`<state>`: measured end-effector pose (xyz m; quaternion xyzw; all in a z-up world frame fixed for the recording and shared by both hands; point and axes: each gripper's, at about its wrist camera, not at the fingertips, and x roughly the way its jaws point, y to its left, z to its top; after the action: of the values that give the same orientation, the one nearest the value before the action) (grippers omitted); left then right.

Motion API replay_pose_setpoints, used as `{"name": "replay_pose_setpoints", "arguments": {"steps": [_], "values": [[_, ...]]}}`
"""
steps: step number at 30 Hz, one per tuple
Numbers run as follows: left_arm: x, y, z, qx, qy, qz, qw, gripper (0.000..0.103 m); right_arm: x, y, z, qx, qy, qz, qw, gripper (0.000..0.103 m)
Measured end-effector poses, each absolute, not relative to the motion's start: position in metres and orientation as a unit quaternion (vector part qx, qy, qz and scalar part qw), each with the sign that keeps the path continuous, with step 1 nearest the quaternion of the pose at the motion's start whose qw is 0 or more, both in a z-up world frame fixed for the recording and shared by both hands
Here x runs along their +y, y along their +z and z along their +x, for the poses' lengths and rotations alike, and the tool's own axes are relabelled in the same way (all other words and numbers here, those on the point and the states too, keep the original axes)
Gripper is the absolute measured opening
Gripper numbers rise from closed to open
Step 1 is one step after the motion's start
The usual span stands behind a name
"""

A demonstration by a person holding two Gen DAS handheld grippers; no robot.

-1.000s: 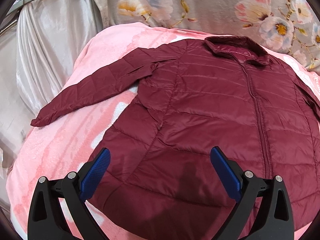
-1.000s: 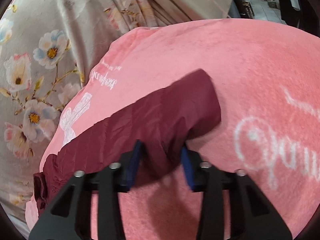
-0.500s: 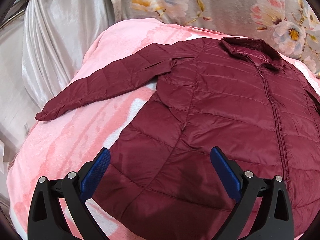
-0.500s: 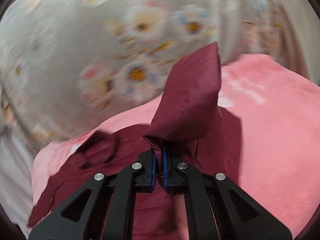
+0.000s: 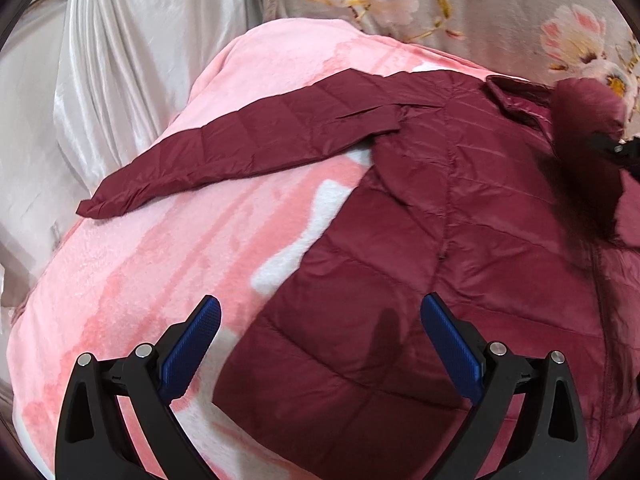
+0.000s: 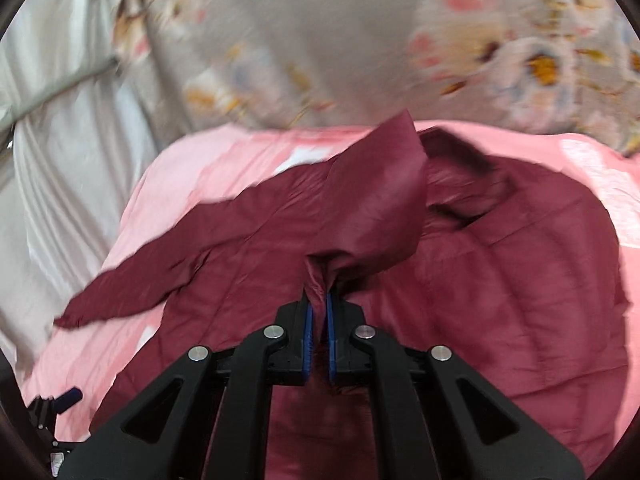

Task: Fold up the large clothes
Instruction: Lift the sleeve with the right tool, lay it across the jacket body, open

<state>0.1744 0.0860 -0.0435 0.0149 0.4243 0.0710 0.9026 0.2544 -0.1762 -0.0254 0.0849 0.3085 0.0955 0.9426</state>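
Jacket point(image 5: 460, 240) sleeve cuff point(image 6: 372, 216) pinched between right gripper point(image 6: 318, 320) fingers, lifted above the body panel; left gripper point(image 5: 320, 344) fingers wide, empty, over the hem; jacket flat on pink blanket point(image 5: 160, 280); risk: slick quilted fabric slips free, or sleeve lands twisted.

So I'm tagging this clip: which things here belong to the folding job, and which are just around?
Job:
- maroon jacket
- its sleeve, clamped in the right gripper
- left gripper, open

Around:
- pink blanket
- floral cloth
- silvery curtain
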Motion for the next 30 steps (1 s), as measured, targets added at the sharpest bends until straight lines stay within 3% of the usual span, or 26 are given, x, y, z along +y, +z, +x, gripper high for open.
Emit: {"name": "replay_pose_setpoints", "arguments": {"steps": [3, 8, 17, 24, 26, 29, 30], "values": [[0.093, -0.051, 0.178, 0.432, 0.078, 0.017, 0.898, 0.098, -0.156, -0.032, 0.254, 0.325, 0.115, 0.080, 0.935, 0.018], [0.101, -0.057, 0.186, 0.449, 0.065, -0.003, 0.891, 0.098, -0.171, -0.005, 0.219, 0.269, 0.125, 0.106, 0.949, 0.062], [0.066, -0.024, 0.232, 0.455, -0.105, -0.131, 0.874, 0.098, -0.313, -0.025, 0.175, 0.268, -0.021, 0.215, 0.939, 0.062], [0.022, -0.046, 0.286, 0.507, -0.157, -0.215, 0.819, 0.096, -0.420, -0.068, 0.155, 0.271, -0.094, 0.337, 0.897, 0.063], [0.021, -0.051, 0.292, 0.516, -0.152, -0.225, 0.813, 0.089, -0.433, -0.075, 0.158, 0.275, -0.096, 0.360, 0.886, 0.063], [0.016, -0.049, 0.299, 0.513, -0.141, -0.217, 0.819, 0.056, -0.454, -0.082, 0.171, 0.276, -0.088, 0.385, 0.876, 0.063], [0.014, -0.046, 0.300, 0.509, -0.138, -0.207, 0.824, 0.037, -0.458, -0.084, 0.177, 0.277, -0.085, 0.392, 0.873, 0.061]]}}
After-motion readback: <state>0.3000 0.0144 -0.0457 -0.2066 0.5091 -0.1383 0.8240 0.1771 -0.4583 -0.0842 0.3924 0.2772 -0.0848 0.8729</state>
